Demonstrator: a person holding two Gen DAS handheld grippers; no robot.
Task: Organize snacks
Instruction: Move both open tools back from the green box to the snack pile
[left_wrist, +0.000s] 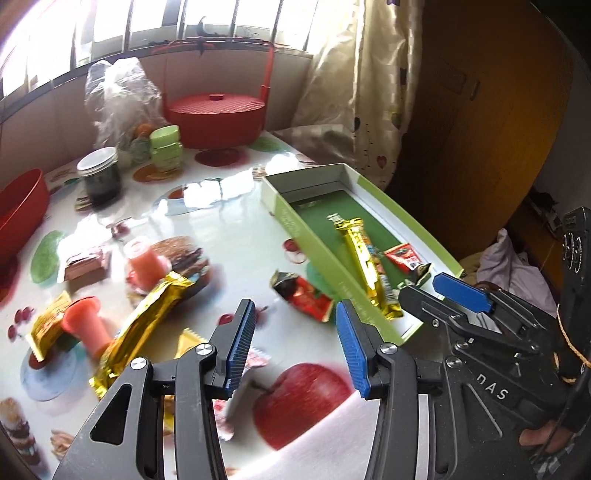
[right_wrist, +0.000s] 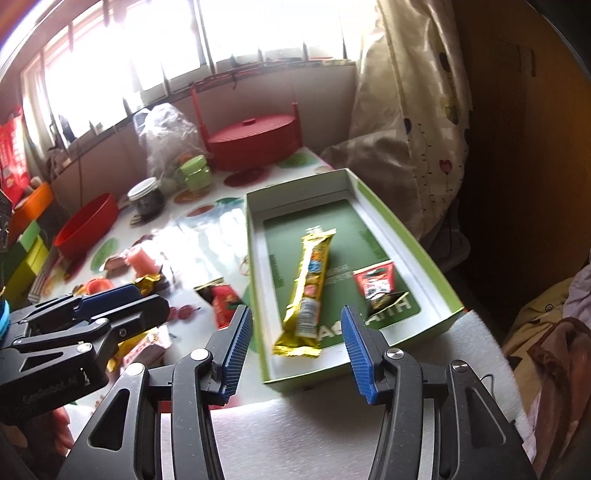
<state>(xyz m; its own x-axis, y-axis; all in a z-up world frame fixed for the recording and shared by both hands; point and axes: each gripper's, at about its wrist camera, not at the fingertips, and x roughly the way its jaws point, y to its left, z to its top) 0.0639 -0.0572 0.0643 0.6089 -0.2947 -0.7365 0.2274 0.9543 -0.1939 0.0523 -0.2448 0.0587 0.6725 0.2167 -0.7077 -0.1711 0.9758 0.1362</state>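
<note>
both tools stood spread and empty: the left tool (left_wrist: 297, 345) above the glossy fruit-print table (left_wrist: 229, 221), the right tool (right_wrist: 295, 349) over the shallow green cardboard box (right_wrist: 439, 291), where a long gold-wrapped snack bar (right_wrist: 308, 291) and a small red sachet (right_wrist: 376, 286) lay.

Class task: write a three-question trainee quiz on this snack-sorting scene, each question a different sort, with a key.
1. True or false: the green box holds two snacks.
2. Multiple choice: the long gold bar in the box lies (A) left of the small red packet, (B) on top of it, (C) outside the box.
3. Short answer: is anything between the fingers of the right gripper or the left gripper?

Key: 1 true; 2 A, in the right wrist view; 3 no, both stand open and empty.
</note>
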